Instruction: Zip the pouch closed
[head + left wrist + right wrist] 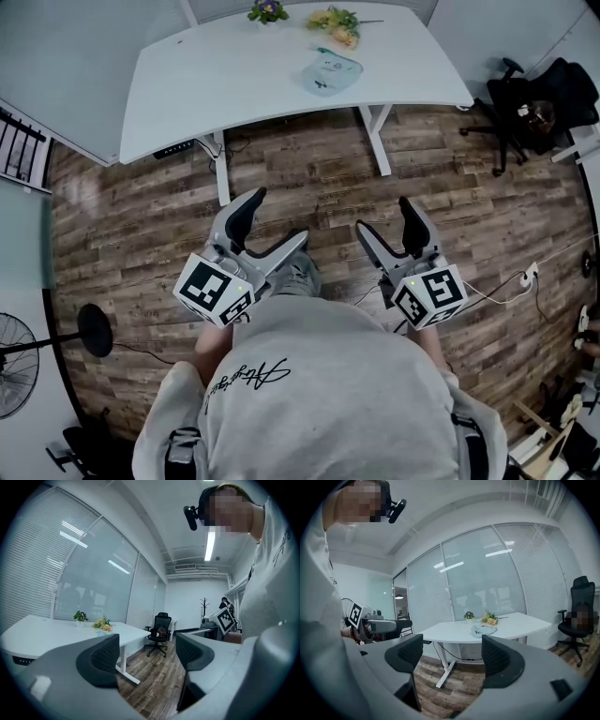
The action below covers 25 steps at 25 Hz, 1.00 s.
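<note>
Head view shows the pouch (331, 72) flat on the table (234, 84), contents unseen, with left gripper (277, 217) and right gripper (382, 216) well apart from it, both empty, jaws apart.

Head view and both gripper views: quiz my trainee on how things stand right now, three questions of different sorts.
1. True or false: the left claw is shut on the pouch.
2. Fill in: the right claw has its jaws ____, with nothing between them.
3. Where is the pouch? A) held by the left claw B) lying on the white table near the flowers C) held by the right claw

Key: 1 false; 2 apart; 3 B
</note>
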Tool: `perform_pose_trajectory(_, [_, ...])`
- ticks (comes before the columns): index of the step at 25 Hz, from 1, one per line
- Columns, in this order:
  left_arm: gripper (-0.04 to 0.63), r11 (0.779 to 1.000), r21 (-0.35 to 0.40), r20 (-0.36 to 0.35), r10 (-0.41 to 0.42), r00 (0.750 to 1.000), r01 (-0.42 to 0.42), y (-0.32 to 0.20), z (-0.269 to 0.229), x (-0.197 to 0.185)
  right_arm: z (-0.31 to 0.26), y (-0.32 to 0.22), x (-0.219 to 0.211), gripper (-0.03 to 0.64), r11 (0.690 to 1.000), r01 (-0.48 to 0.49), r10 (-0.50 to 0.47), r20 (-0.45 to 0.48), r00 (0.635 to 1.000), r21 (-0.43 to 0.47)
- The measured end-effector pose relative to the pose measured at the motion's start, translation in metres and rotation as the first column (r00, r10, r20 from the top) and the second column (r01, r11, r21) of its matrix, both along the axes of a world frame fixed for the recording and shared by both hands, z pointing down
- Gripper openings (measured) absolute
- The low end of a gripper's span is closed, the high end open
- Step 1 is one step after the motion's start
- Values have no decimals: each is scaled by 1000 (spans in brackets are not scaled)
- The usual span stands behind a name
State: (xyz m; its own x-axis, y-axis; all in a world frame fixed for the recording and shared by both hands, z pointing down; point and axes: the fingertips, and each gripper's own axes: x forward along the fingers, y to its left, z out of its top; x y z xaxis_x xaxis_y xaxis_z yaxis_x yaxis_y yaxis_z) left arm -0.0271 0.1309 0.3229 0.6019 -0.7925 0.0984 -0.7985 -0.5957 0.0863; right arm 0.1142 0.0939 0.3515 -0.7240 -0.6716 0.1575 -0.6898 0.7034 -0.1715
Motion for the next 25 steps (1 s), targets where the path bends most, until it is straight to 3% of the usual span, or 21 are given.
perform_pose_trajectory(25, [362,998,-19,3,62,998,-62,-205,-8,-75,-10,-193,-81,374,999,-40,40,19,999,-16])
